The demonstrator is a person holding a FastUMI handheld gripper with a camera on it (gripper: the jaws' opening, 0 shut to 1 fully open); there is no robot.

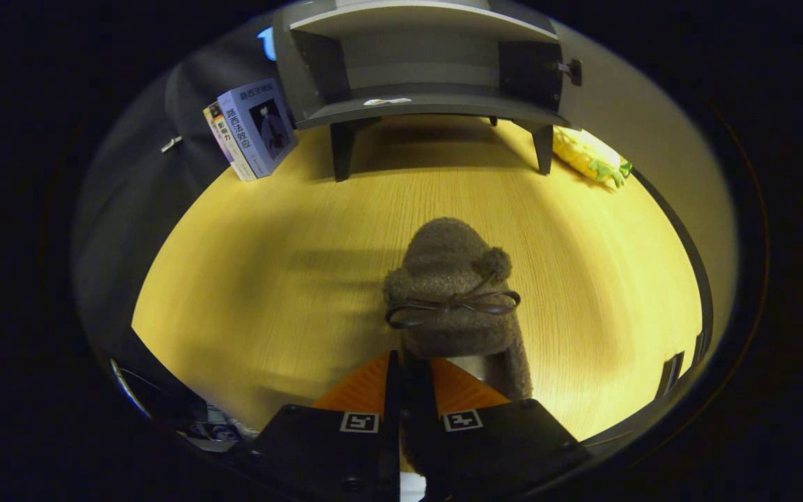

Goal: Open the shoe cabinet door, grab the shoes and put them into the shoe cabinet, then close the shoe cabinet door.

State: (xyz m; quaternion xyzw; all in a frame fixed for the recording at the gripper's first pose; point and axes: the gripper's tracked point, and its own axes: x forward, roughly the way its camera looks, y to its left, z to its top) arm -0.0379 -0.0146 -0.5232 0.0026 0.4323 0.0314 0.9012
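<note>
A brown fuzzy shoe with a dark bow and a pompom points toward the cabinet. My gripper is shut on the rim of its heel end, the two fingers close together with the shoe's edge pinched between them. The shoe's shadow falls to its left on the wooden tabletop, so it seems lifted a little. Beyond it stands the grey shoe cabinet on short legs. Its front is open, showing a bare lower shelf and an upper shelf. Its door is swung out to the right.
Two books lean upright just left of the cabinet. A yellow and green plush toy lies by the cabinet's right leg, under the open door. A dark grey panel with a small handle stands at the far left.
</note>
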